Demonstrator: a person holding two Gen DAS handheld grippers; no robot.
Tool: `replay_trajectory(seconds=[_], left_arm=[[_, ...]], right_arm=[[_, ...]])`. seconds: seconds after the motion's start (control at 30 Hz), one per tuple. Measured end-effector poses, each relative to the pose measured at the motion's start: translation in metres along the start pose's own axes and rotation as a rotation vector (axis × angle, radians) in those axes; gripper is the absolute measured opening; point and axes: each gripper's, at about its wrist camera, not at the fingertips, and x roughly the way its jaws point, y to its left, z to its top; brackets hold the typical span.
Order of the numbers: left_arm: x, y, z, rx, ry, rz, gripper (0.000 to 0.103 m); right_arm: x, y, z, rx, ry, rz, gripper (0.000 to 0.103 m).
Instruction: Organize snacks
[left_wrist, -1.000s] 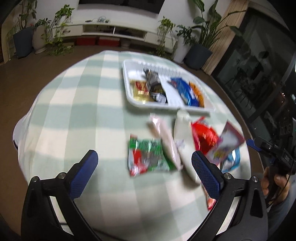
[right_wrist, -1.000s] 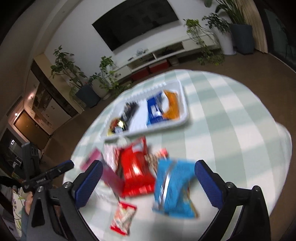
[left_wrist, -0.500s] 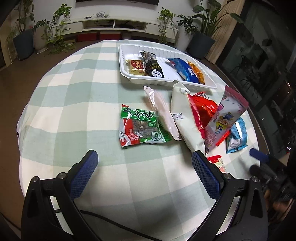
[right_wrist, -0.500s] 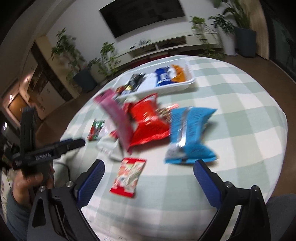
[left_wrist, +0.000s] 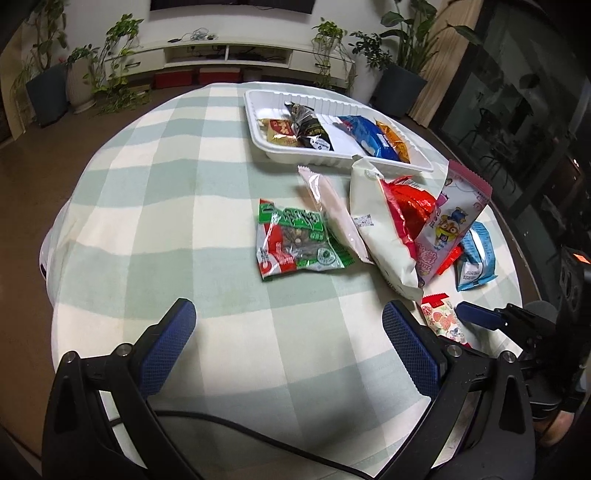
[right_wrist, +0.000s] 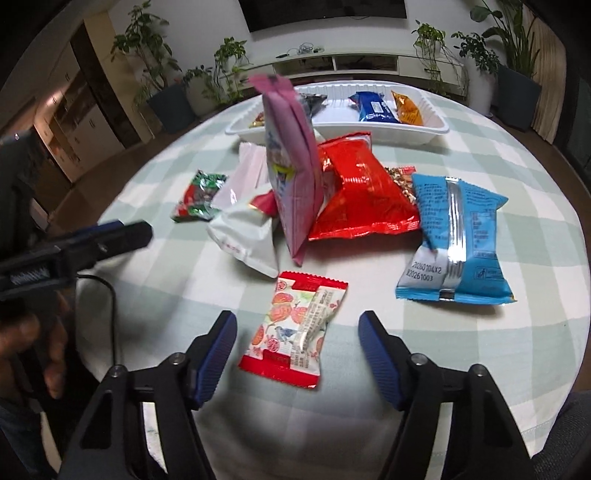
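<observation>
1. Closing around the small red-and-white snack packet (right_wrist: 295, 332), the right gripper (right_wrist: 297, 347) has its jaws either side of it, pads not yet touching; likely the next item for the white tray (right_wrist: 439, 129).
2. The left gripper (left_wrist: 288, 338) hangs wide apart and empty over bare checked tablecloth (left_wrist: 166, 221).
3. The packet lies flat at the near table edge, printed with fruit and a bird, red-bordered.

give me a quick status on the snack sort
Right gripper closing around small red-white packet, pads not touching yet. Left gripper open, empty. Tray part filled. Nothing blocking.
</observation>
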Motion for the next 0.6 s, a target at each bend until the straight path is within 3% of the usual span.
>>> replay_trajectory(seconds=[0.23,0.37,0.6], left_arm=[[0.012,-0.010,0.026,0.200,0.017,0.018,0.102],[0.026,-0.019,0.042,0.374,0.054,0.029,0.102],[0.054,-0.034,0.062,0.662,0.135,0.013,0.102]], right_arm=[[0.002,0.006,-0.001,-0.066,-0.018,-0.043,0.056],[0.000,0.001,-0.001,-0.072,-0.014,-0.047,0.044],[-0.004,-0.006,-0.001,-0.069,0.008,-0.024,0.040]])
